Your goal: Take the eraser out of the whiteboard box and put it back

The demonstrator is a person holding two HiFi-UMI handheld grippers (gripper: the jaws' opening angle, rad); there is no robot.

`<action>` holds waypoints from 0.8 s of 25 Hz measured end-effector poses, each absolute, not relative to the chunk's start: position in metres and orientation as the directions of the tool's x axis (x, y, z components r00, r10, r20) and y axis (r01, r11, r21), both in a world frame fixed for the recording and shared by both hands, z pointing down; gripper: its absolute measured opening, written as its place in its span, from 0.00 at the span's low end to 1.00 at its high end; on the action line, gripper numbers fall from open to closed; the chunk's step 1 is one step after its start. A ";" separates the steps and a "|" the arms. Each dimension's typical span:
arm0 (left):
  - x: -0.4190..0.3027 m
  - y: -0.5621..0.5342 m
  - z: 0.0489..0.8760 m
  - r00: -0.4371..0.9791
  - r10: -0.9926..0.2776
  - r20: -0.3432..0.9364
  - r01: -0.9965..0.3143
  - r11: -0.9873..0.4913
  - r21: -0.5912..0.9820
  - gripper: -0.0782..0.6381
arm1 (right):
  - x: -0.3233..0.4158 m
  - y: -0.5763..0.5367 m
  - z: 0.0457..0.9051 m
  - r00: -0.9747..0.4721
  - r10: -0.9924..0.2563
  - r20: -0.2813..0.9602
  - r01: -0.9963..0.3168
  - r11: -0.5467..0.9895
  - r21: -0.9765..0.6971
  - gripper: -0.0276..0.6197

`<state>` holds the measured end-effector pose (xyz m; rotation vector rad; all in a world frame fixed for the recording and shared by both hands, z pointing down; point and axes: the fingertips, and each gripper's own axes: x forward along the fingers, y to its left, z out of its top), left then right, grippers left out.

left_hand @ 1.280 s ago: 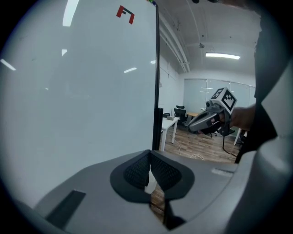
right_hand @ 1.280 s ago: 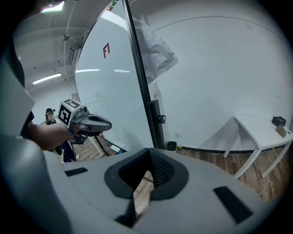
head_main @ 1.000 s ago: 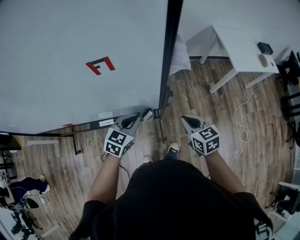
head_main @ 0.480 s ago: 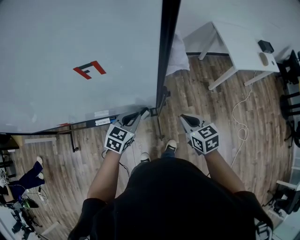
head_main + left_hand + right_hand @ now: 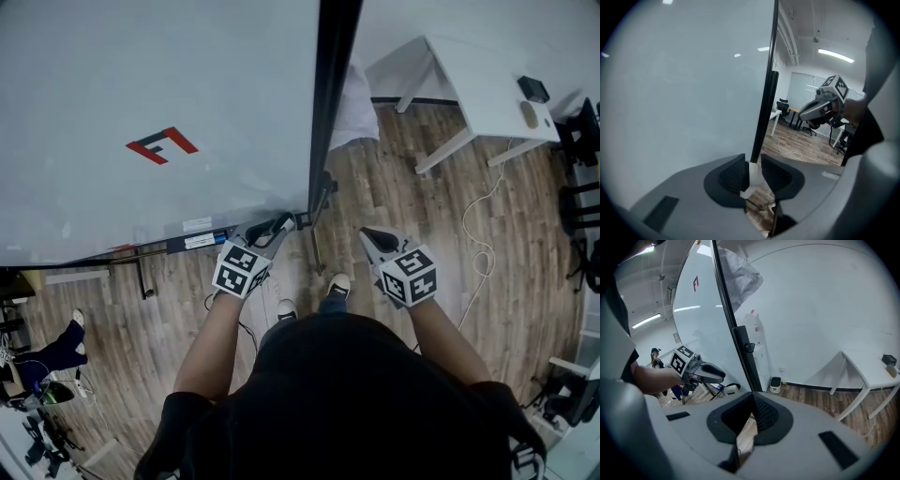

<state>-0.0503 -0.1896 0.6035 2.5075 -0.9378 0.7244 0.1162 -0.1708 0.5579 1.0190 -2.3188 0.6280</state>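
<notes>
white table [image 5: 478, 84]: upper right | black device [image 5: 532, 88]: on it | cable [image 5: 469, 225]: on wood floor [image 5: 394, 187]

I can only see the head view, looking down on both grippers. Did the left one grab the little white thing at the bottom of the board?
Observer: Not that I can see. In the left gripper view, the left gripper has its jaws apart. They have just been opening, and the white eraser shows between them. I can't tell whether the pads touch it.
Operator: Is the other one holding anything?
Observer: No. The right gripper view shows the right gripper with its jaws shut together and nothing between them.
</notes>
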 end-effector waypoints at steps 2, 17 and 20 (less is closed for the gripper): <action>-0.049 -0.190 0.611 0.646 -0.488 0.587 -0.685 -0.710 0.164 0.28 | 0.118 -0.171 0.560 -0.576 -0.522 0.629 -0.769 0.607 -0.201 0.03; -0.038 -0.196 0.660 0.635 -0.412 0.653 -0.671 -0.714 0.202 0.36 | 0.125 -0.174 0.573 -0.559 -0.508 0.655 -0.778 0.595 -0.202 0.03; -0.037 -0.198 0.664 0.635 -0.409 0.655 -0.671 -0.712 0.206 0.36 | 0.125 -0.174 0.575 -0.556 -0.505 0.660 -0.779 0.594 -0.202 0.03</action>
